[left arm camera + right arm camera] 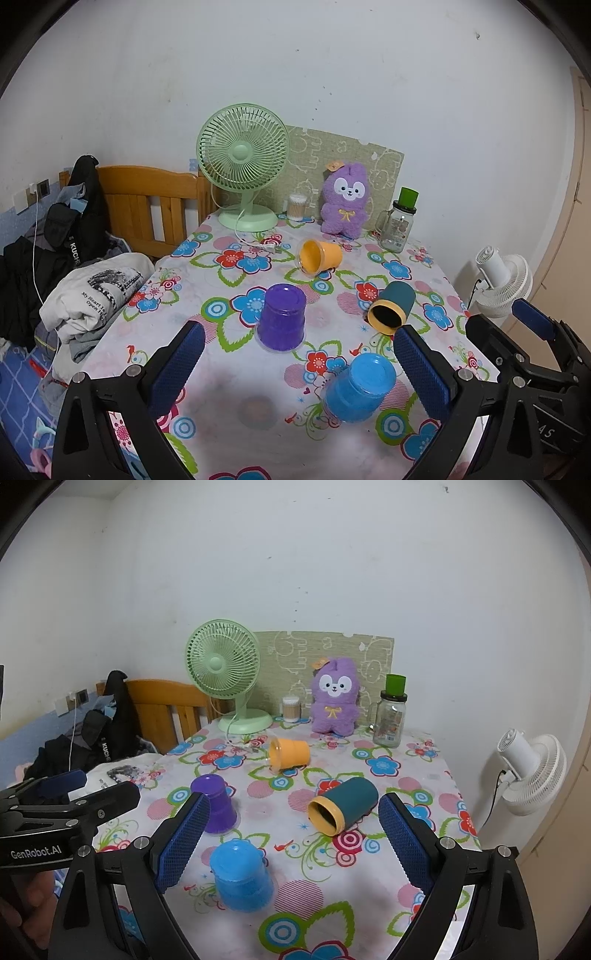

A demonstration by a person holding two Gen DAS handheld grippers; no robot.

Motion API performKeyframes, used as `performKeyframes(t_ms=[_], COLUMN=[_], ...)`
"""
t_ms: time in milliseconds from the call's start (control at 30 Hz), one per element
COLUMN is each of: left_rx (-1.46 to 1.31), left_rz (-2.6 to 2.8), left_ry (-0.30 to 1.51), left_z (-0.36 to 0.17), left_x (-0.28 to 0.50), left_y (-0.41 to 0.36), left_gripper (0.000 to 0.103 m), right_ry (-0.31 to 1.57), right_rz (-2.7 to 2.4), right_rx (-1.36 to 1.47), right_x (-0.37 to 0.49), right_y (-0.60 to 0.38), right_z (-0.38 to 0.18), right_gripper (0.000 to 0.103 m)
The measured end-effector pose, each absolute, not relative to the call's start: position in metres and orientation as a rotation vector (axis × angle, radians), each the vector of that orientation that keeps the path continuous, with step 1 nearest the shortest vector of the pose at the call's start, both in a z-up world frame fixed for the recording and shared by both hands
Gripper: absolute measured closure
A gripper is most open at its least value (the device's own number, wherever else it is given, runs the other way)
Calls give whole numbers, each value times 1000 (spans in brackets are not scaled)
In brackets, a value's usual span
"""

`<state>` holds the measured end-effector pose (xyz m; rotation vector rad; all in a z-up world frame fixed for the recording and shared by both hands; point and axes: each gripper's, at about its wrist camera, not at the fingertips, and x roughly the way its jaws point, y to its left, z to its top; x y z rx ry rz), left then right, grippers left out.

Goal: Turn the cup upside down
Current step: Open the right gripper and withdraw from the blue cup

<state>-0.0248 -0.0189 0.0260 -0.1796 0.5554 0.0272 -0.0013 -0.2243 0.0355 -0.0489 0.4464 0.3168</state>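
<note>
Four cups are on the floral tablecloth (207,280) (369,878). A purple cup (282,315) (216,803) and a blue cup (360,387) (242,877) stand upside down. An orange cup (319,254) (290,753) lies on its side farther back. A teal cup with a yellow rim (391,304) (343,803) lies on its side, mouth towards me. My left gripper (299,360) (74,782) is open and empty above the near table, around the blue cup's height. My right gripper (293,832) (498,319) is open and empty, just short of the teal cup.
At the back stand a green fan (243,162) (225,672), a purple plush toy (345,201) (334,698), a cotton-swab jar (297,206) and a glass jar with a green lid (400,221) (391,712). A bed with clothes (74,258) is left; a white fan (502,277) (532,771) is right.
</note>
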Motion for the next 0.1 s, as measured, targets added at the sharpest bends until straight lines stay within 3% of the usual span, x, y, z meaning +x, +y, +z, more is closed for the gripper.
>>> performKeyframes(t_ms=[100], left_rx=[-178], left_rz=[27], left_ry=[555], left_z=[26], left_x=[-24], left_y=[-18], left_gripper=[0], right_ry=[443], right_rz=[319], right_rx=[-47], right_x=[-1], right_y=[-224], right_z=[36], right_gripper=[9])
